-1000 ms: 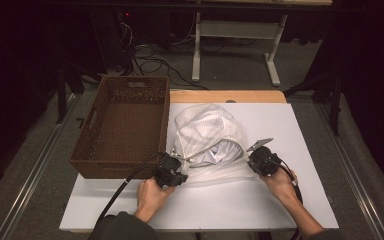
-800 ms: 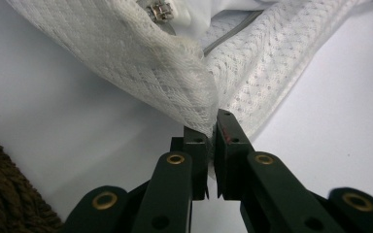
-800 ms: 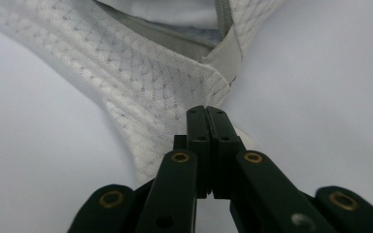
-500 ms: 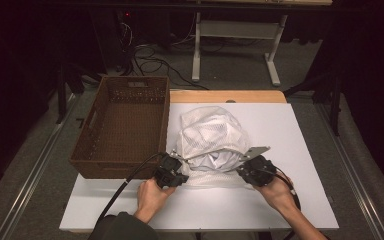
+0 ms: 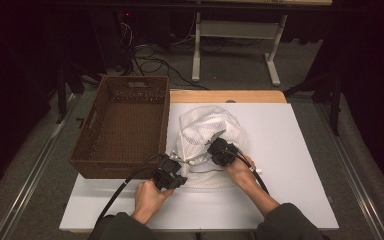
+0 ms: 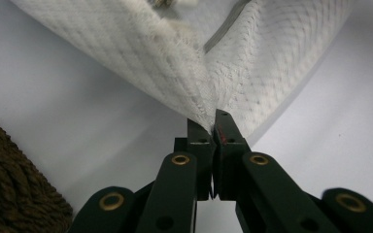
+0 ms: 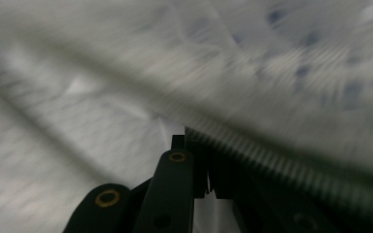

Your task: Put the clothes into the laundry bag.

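since a second ago the right gripper (image 5: 219, 150) has swung in from the right edge of the white mesh bag (image 5: 207, 127) and now sits over its middle, while the left gripper (image 5: 169, 173) has stayed at the bag's near-left corner; the bag itself has bunched up taller and narrower between them.

the mesh bag lies on the white table (image 5: 290, 150), just right of the brown wicker basket (image 5: 120, 125), near its wall but not inside it. in the left gripper view the jaws are pressed together on a pinch of the bag's netting (image 6: 209, 104), with a grey zip line running up the cloth above them. in the right gripper view the jaws look closed, and mesh drapes over and around them in a blur (image 7: 223, 73); whether cloth is actually caught between them i cannot tell.

as a judgement, the work looks like gathering or folding the bag, perhaps for the basket beside it. done so far: one corner is held firm and the far side has been drawn inward over the body. left: the bag is loose and lumpy, not flat or compact, and nothing lies in the basket.

beyond the table's far edge stands a wooden strip (image 5: 225, 96), and cables lie on the floor (image 5: 150, 60) behind.
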`<state>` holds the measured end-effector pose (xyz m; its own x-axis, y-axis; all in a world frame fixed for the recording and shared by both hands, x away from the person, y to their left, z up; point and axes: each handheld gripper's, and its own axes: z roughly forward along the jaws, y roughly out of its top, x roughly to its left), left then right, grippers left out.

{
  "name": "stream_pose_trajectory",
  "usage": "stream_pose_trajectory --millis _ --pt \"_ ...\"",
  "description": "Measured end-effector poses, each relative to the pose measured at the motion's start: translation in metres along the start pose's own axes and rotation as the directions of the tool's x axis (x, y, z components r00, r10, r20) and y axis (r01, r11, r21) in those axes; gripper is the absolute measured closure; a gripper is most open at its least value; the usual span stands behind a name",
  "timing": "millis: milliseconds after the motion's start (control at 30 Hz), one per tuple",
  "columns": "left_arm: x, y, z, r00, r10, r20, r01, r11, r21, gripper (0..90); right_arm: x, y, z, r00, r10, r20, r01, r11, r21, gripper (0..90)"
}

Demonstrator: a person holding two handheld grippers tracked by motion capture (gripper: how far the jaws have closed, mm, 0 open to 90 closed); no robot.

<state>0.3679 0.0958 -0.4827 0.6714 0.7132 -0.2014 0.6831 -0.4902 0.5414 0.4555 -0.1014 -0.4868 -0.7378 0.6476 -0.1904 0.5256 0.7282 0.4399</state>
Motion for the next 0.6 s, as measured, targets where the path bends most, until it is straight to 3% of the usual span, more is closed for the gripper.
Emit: stream_pose_trajectory --millis 33,133,233,367,467,600 --pt "0.0 0.0 0.0 1.0 0.003 -0.001 -0.003 1.0 0.003 87.5 -0.004 0.001 0.003 0.9997 0.019 0.018 -0.019 1.0 0.0 89.6" --pt "0.001 0.0 0.0 0.9999 0.006 -0.013 -0.006 1.0 0.007 87.5 -0.013 0.0 0.009 0.9972 0.074 0.013 -0.074 0.997 -0.024 88.3" --pt "0.002 0.0 0.002 0.9999 -0.002 -0.013 0.002 1.0 0.001 86.5 -0.005 -0.003 0.002 0.9992 0.039 0.003 -0.039 0.999 -0.001 74.4" --pt "0.001 0.0 0.002 0.9999 -0.009 -0.011 0.009 0.9999 -0.011 82.5 0.003 -0.019 -0.02 0.9997 -0.016 -0.02 0.015 0.999 -0.034 69.9" --pt "-0.001 0.001 0.0 0.9994 -0.009 -0.033 0.008 0.9995 -0.03 74.4 0.0 -0.035 -0.038 0.9996 -0.003 -0.029 0.002 0.998 -0.057 69.3" --pt "-0.004 0.005 -0.008 0.998 -0.003 -0.063 -0.001 0.9976 -0.069 67.3 -0.01 -0.056 -0.055 0.9994 0.033 0.009 -0.033 0.997 -0.065 68.0"
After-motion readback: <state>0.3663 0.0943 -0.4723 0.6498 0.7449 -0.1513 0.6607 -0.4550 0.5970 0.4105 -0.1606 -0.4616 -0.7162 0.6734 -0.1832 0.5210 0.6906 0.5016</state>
